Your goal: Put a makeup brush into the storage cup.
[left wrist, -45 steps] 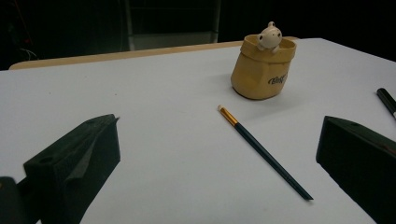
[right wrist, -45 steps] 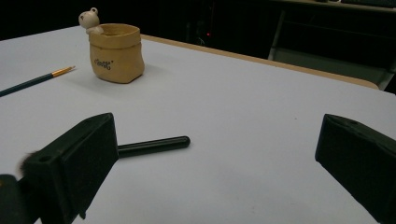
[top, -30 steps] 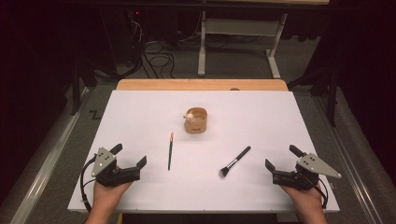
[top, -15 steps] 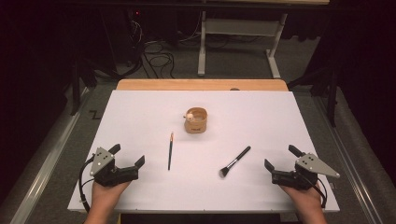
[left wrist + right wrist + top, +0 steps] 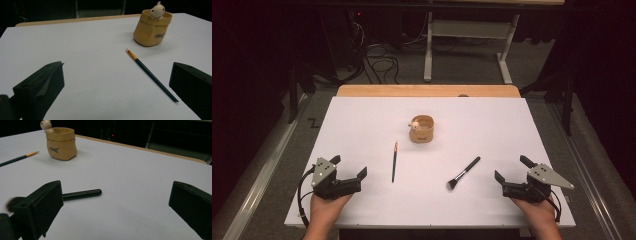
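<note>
A tan sack-shaped pot (image 5: 422,129) (image 5: 151,29) (image 5: 61,143) with a small pale figure on its rim stands mid-table. A thin dark paintbrush (image 5: 394,161) (image 5: 151,74) (image 5: 18,158) with a gold ferrule lies left of centre. A black makeup brush (image 5: 463,172) (image 5: 80,194) lies right of centre, its bristles toward me. My left gripper (image 5: 348,167) rests near the front left corner, open and holding nothing. At the front right my right gripper (image 5: 513,169) stands open too, with nothing in it. Both are held by hands at the table's near edge.
The white table top (image 5: 362,125) has a wooden strip (image 5: 427,91) along its far edge. Beyond it stand a desk frame (image 5: 467,45) and cables (image 5: 377,60) on a dark floor.
My left gripper has drifted slightly back toward the near edge. The brushes, the pot and the right gripper have stayed put.
</note>
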Demonstrator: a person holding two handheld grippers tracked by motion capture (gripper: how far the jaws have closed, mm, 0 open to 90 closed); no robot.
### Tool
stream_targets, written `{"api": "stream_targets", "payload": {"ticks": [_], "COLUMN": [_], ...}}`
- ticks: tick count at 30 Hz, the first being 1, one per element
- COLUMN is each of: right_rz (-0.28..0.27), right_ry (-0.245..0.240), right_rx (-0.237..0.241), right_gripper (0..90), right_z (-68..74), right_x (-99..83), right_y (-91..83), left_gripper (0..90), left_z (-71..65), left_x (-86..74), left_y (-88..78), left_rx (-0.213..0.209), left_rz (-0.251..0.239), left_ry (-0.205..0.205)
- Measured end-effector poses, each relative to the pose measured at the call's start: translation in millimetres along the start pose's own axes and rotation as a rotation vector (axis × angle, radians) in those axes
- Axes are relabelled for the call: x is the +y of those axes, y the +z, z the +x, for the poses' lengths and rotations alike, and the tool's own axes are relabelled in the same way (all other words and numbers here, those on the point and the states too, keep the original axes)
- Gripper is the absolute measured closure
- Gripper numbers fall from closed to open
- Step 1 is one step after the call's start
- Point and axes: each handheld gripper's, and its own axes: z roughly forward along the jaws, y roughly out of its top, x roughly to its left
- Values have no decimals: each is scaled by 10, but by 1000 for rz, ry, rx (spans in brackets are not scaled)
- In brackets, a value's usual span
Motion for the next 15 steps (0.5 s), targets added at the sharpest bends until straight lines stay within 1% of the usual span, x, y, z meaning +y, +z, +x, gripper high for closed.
{"api": "stream_targets", "payload": {"ticks": [1,2,3,4,5,8,13,15], "right_rz": [2,2,2,2,0,-2,6,11], "right_ry": [8,8,4,4,3,6,11,16], "right_rx": [1,1,-1,-1,-2,-4,-5,-6], "right_gripper": [2,2,2,2,2,2,2,2], "right_z": [4,4,2,2,0,0,-2,-4], "right_x": [-6,-6,-7,-7,-8,-11,-23,-27], "right_y": [1,1,3,3,5,6,13,13], "left_gripper": [7,10,14,15,17,20,20,20], "left_z": [10,10,22,22,34,44,81,84], "left_x": [-5,-5,-2,-2,3,5,-4,-5], "left_y": [8,8,7,7,3,-4,6,10], "left_rx": [1,1,7,7,15,19,29,31], "left_rz": [8,8,26,26,44,53,80,85], "left_ry": [-9,-9,-10,-10,-9,-10,-35,-37]}}
